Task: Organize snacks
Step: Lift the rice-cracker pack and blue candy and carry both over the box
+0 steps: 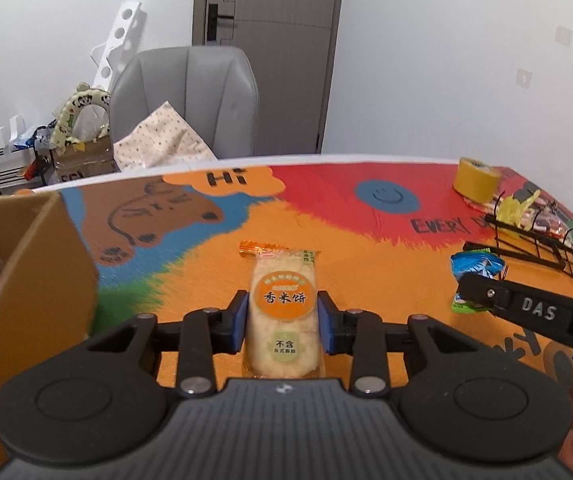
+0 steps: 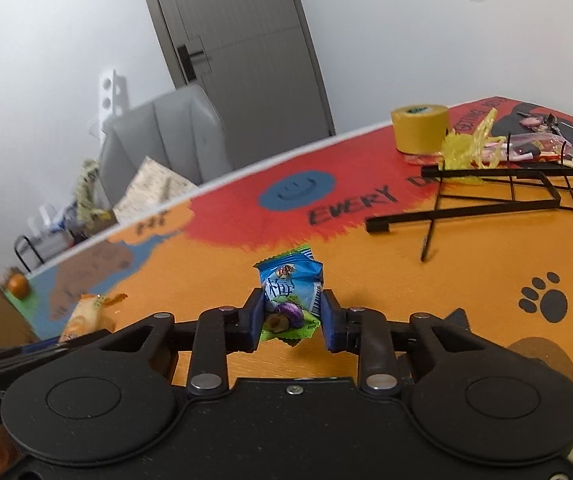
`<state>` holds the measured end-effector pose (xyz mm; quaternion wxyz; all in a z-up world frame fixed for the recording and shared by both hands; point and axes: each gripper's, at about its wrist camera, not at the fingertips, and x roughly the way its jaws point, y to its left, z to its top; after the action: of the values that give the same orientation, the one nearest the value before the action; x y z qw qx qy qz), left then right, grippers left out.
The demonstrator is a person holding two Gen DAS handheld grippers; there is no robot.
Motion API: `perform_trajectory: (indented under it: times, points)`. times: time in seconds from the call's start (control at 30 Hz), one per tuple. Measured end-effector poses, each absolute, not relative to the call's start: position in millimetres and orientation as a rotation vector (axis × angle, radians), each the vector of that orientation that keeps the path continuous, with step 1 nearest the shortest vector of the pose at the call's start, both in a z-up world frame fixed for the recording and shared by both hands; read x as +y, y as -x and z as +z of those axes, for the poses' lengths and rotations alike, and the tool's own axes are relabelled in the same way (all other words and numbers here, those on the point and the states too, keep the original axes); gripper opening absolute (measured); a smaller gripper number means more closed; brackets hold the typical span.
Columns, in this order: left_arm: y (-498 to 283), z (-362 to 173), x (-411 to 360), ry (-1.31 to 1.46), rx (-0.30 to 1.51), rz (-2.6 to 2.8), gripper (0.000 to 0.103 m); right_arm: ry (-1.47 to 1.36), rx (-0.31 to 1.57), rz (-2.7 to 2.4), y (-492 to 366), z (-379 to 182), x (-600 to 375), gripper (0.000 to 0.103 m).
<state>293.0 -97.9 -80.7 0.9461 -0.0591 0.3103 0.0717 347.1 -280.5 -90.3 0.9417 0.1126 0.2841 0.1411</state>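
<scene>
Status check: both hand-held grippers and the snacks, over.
Left hand-held gripper shut on rice cracker. Right hand-held gripper shut on plum candy. Box at left, path to it clear.

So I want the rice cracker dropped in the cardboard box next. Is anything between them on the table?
Nothing visible. The left tool holds the rice cracker, and the cardboard box stands open to its left with only bare tablecloth between.
</scene>
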Motion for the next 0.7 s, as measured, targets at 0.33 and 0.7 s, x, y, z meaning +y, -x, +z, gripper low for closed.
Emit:
perform_trajectory:
  times: [0.33,0.7]
  points:
    - [-262.7,-52.3,-73.9,0.171,0.579,0.134,0.034,-0.263,0.523,0.316,-318.0,-62.9,-268.6,0.027]
    - [-230.2,-25.3,-51.6,0.203,0.523,0.134,0.034,-0.261,0.491,0.371,-284.3,-44.4,-240.4,0.027]
